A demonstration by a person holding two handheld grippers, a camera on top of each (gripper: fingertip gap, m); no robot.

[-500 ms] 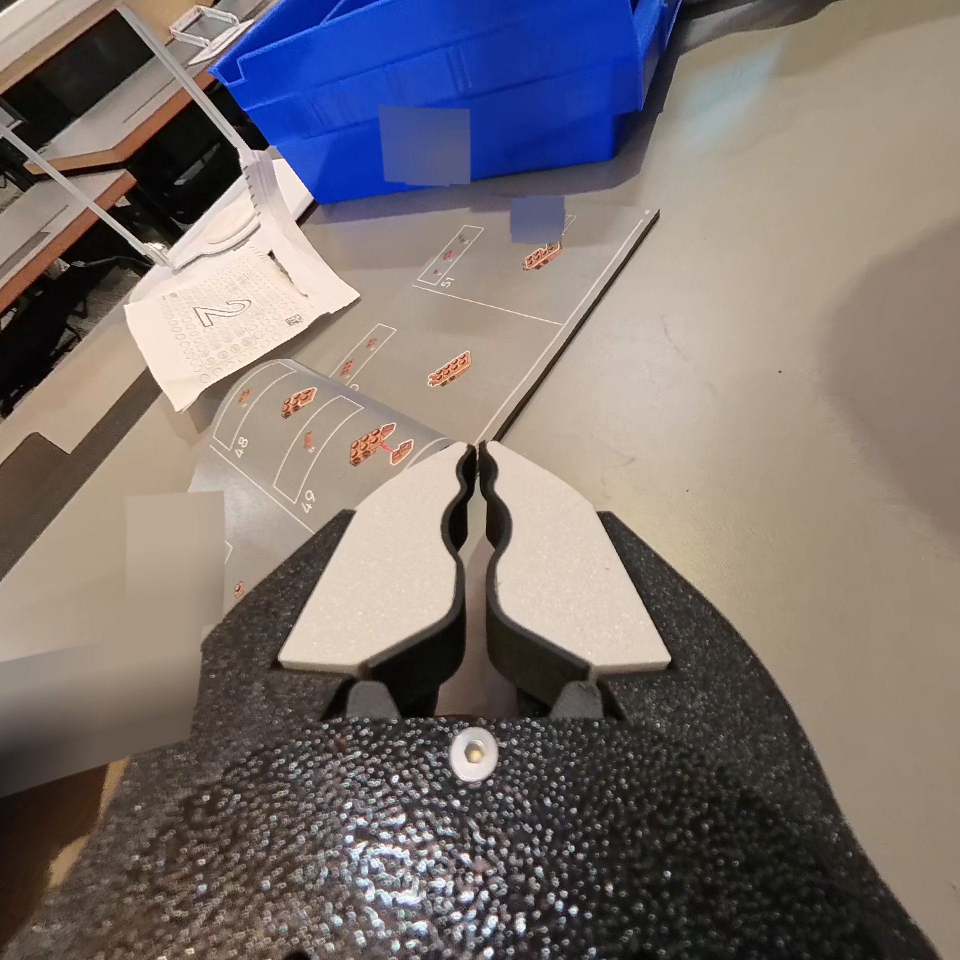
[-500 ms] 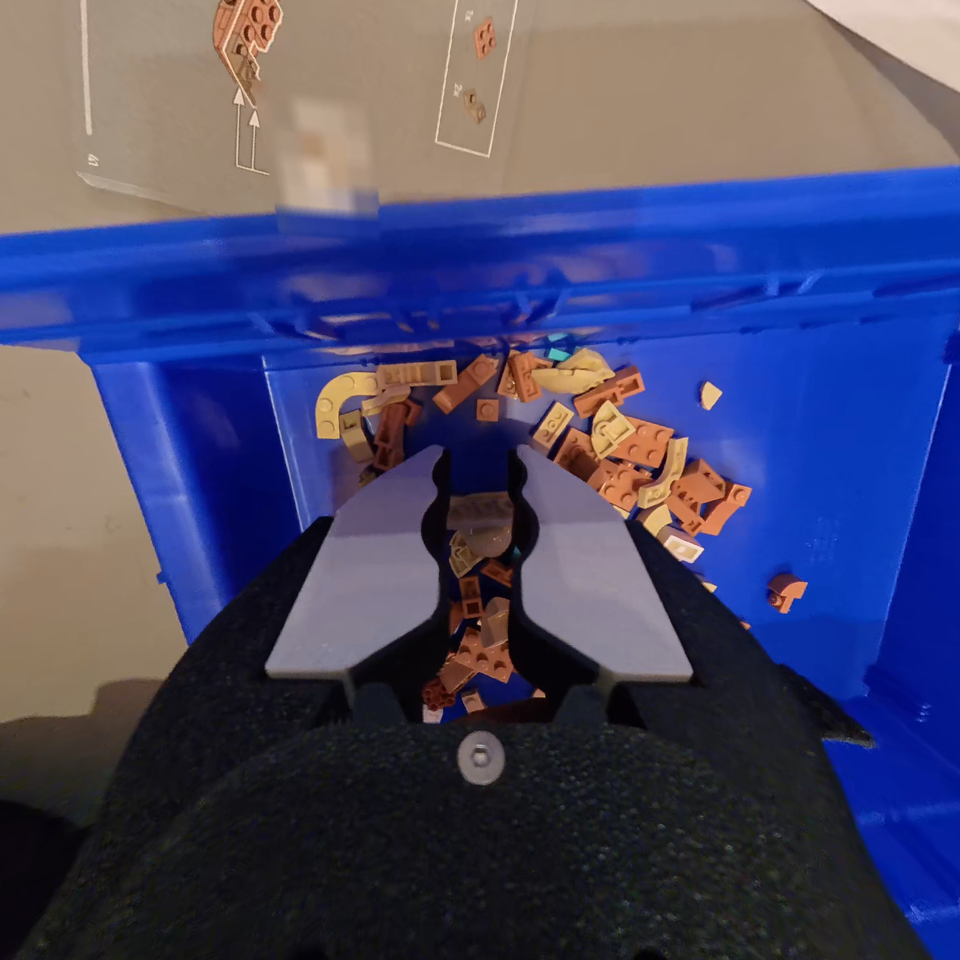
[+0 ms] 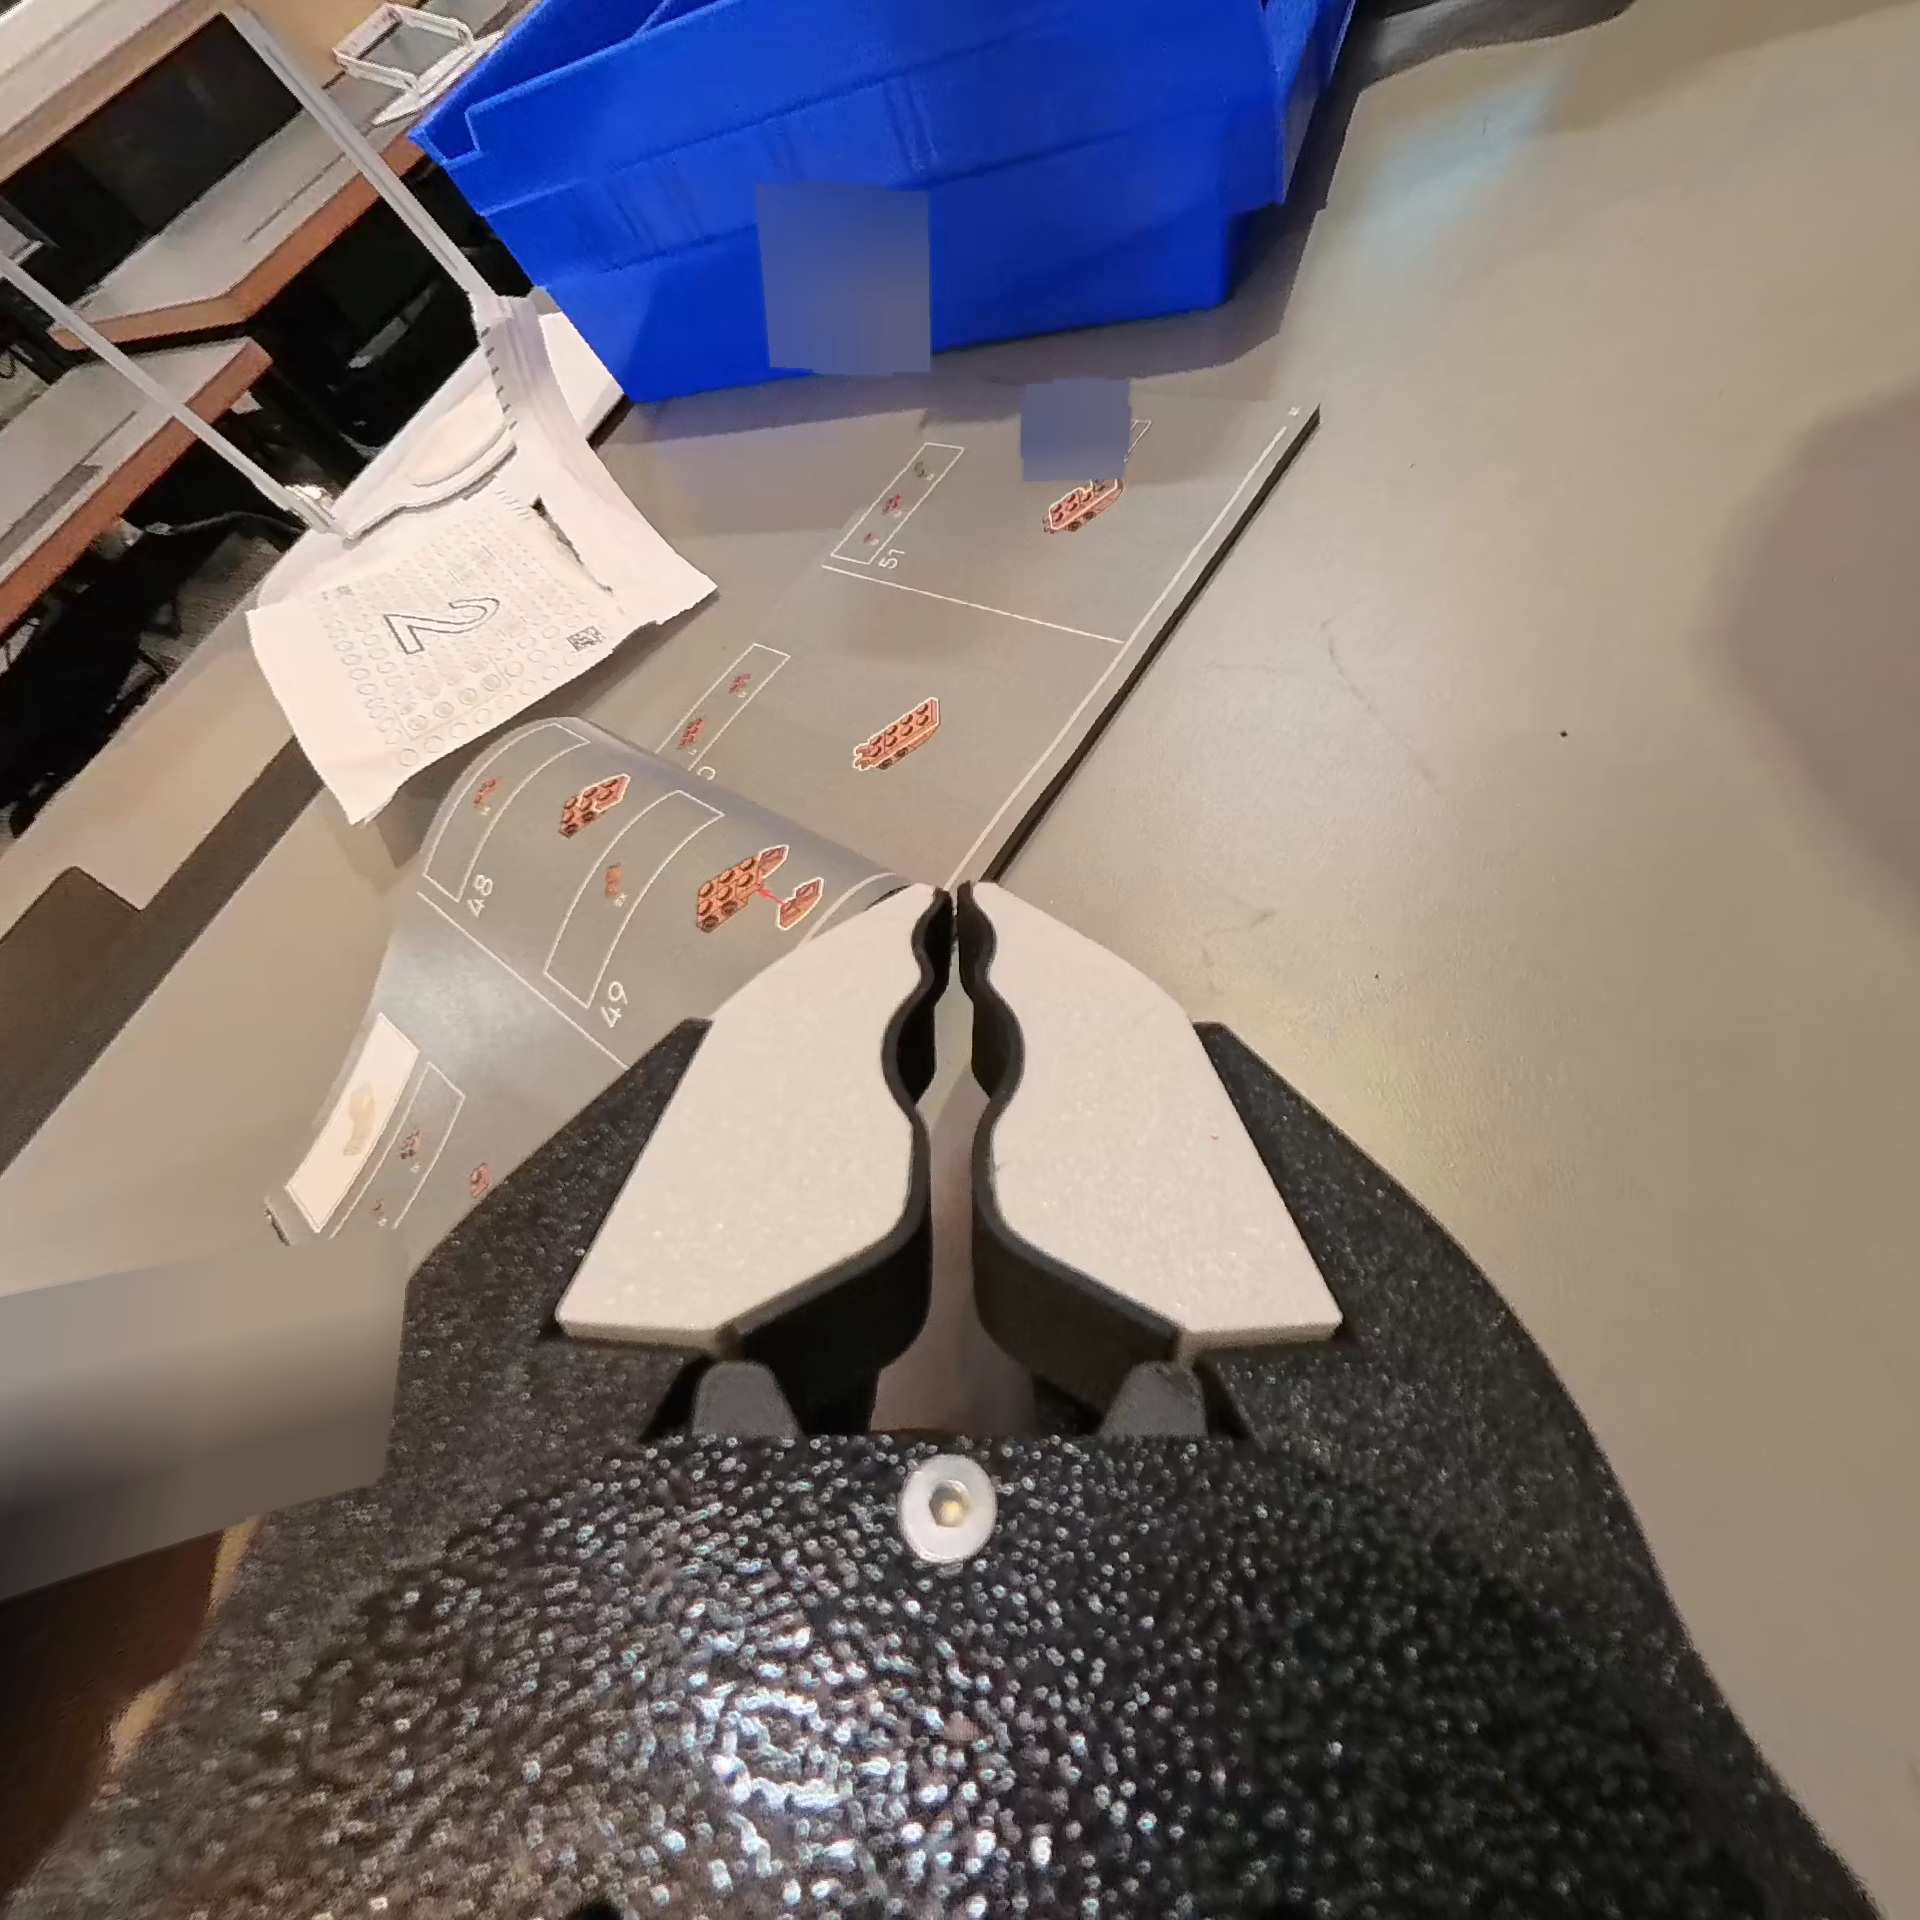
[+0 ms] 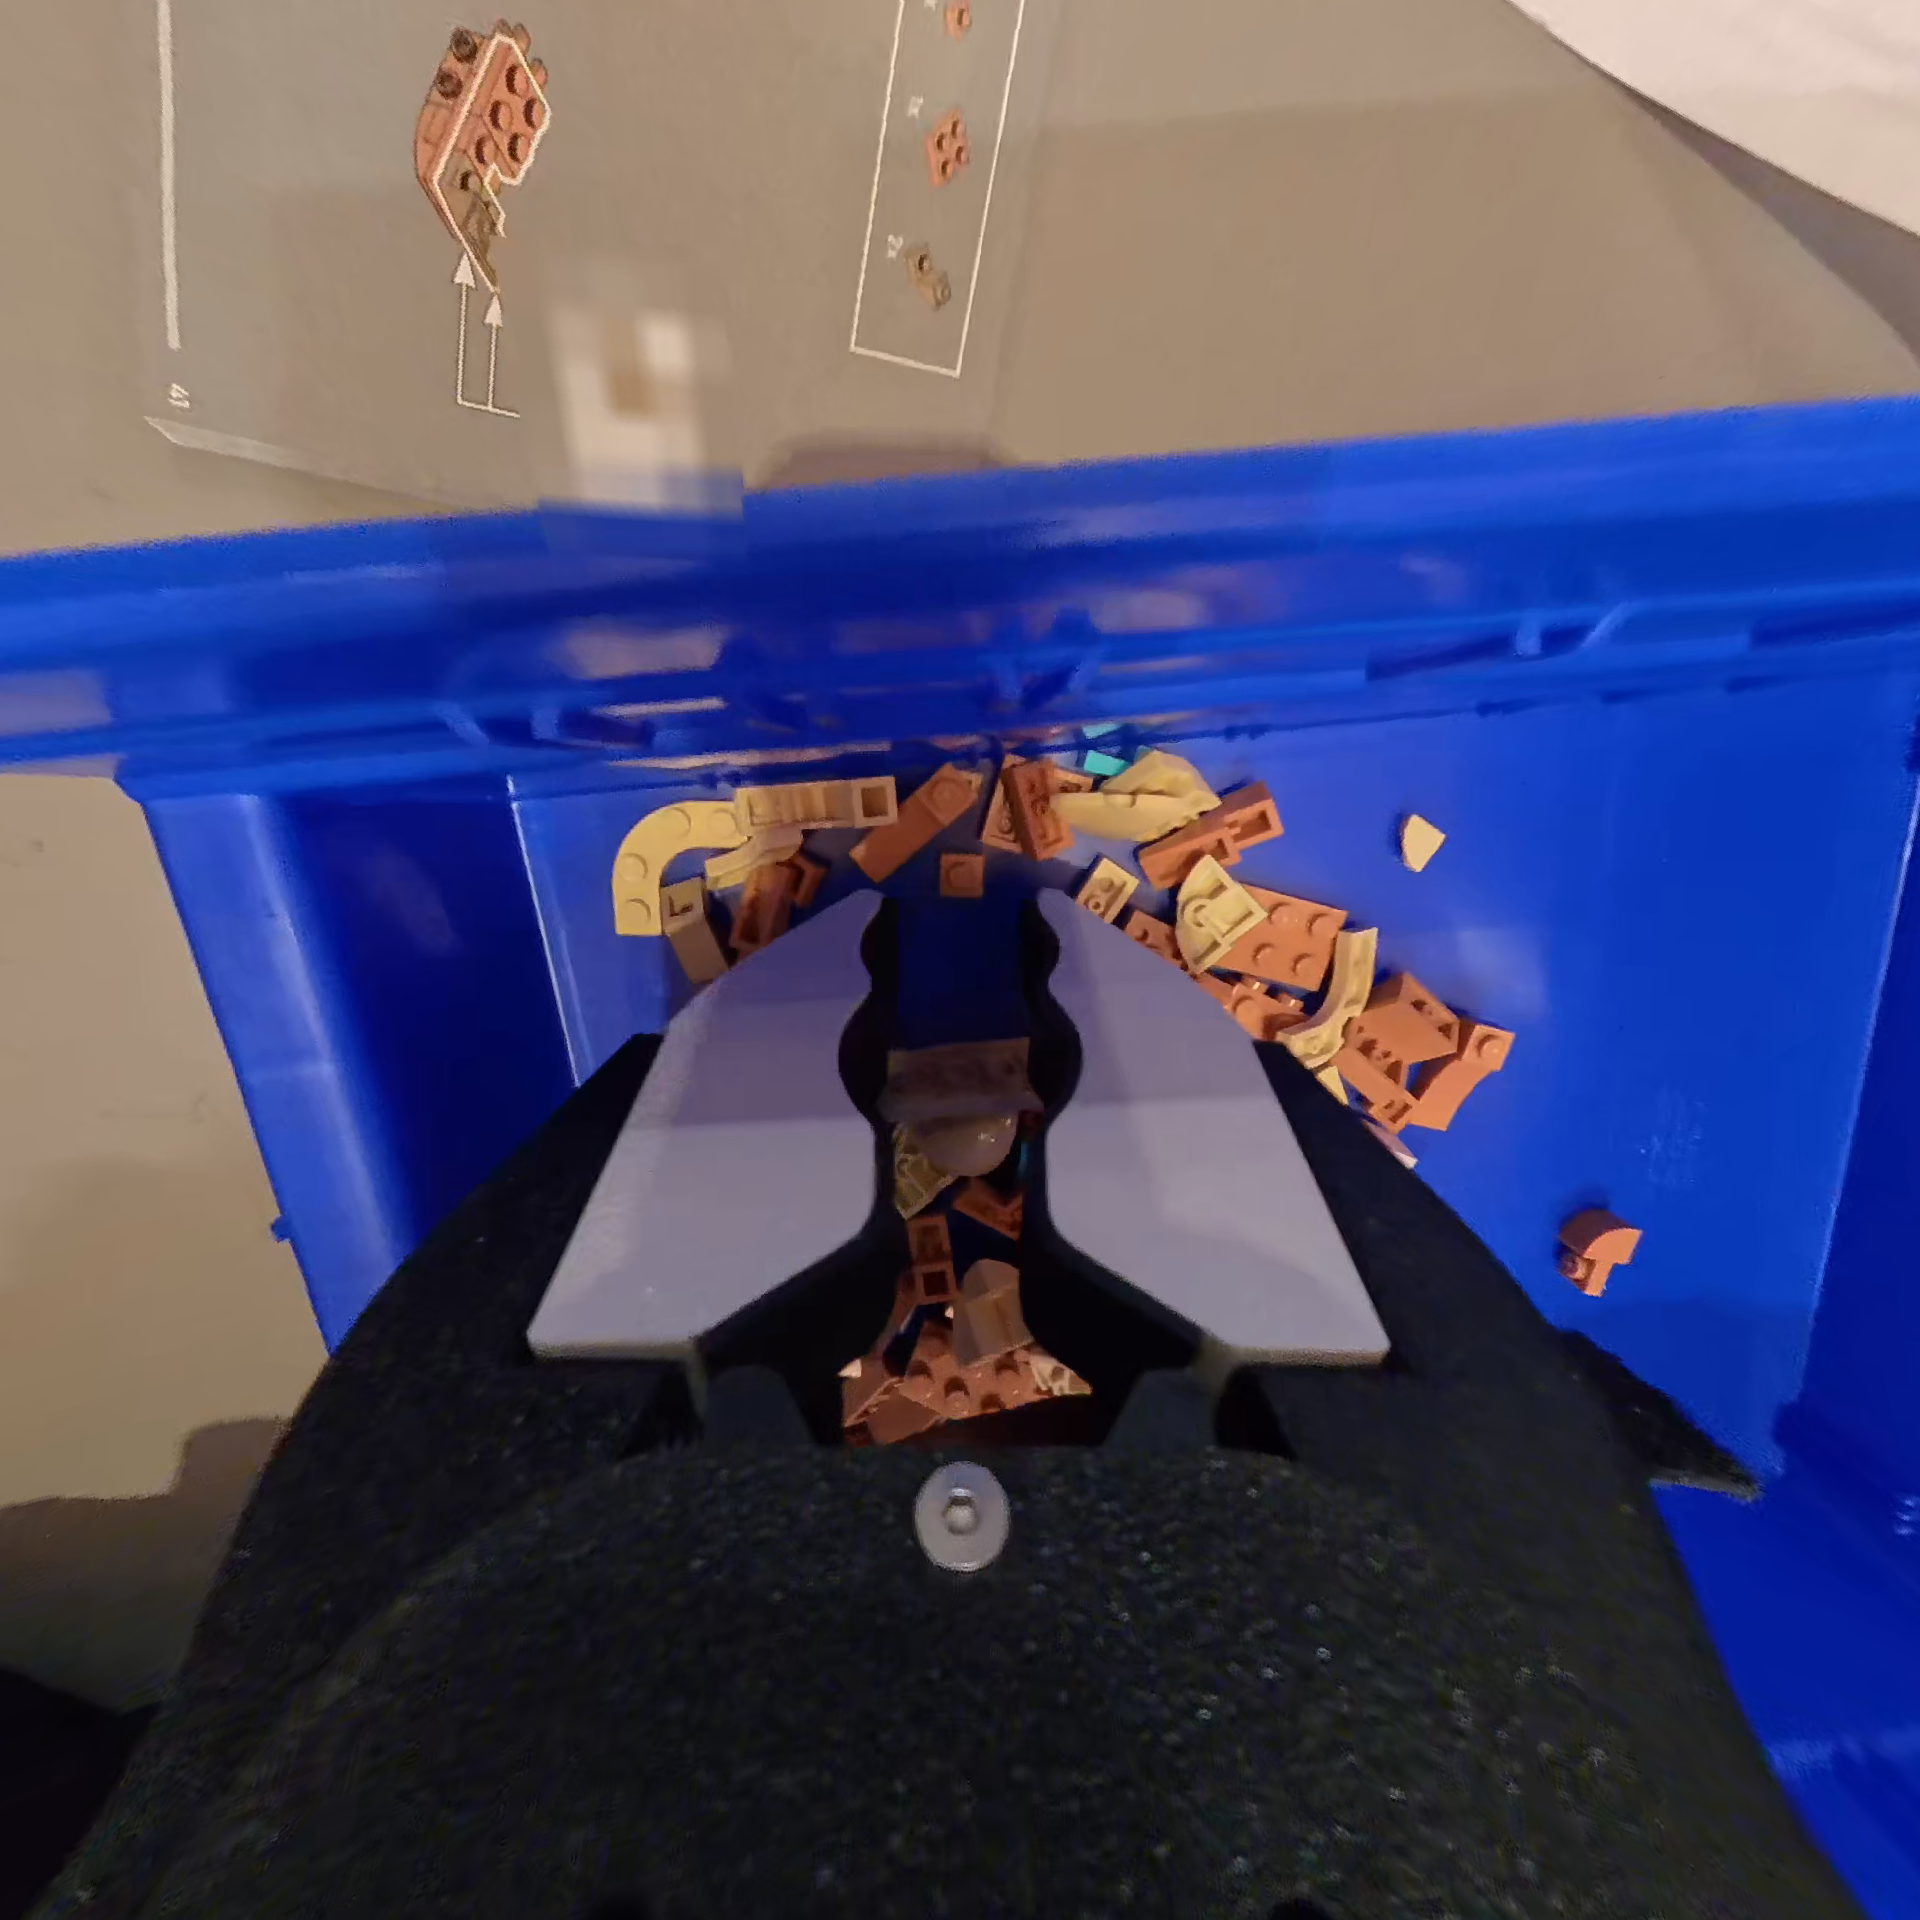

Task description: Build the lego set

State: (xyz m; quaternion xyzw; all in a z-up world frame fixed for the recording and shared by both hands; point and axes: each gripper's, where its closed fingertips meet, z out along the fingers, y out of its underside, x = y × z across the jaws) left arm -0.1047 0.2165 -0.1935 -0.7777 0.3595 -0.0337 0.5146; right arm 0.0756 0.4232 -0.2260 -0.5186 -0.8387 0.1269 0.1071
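**2 grippers, 1 at the booklet, 1 in the bin**

The left gripper (image 3: 954, 902) hung low over a grey table (image 3: 1507, 831) with its fingers (image 3: 831, 1091) drawn together, tips nearly touching and nothing between them. Its tips sat just over the near corner of an open grey booklet (image 3: 935, 665) printed with small brown brick drawings; the left page curled up beside the left finger. A torn white paper bag (image 3: 468, 665) lay just past the booklet on the left, and a blue bin (image 3: 1039, 156) stood beyond the booklet's far end.

The right gripper (image 4: 958, 914) reached down into the blue bin (image 4: 1662, 935) with its fingers (image 4: 748, 1174) apart. Only bare blue floor showed between the tips. Farther back, between the finger bases, loose brown and tan pieces lay under the gripper (whether any pad touched them could not be told). A pile of bricks (image 4: 1247, 935), brown and tan, curved around the fingertips from the left across the top and down the right side. 1 small brown brick (image 4: 961, 873) lay just ahead of the tips. A lone brown piece (image 4: 1595, 1247) and a tan chip (image 4: 1418, 840) sat apart on the right. Past the bin's rim the booklet (image 4: 675, 208) lay on the table.
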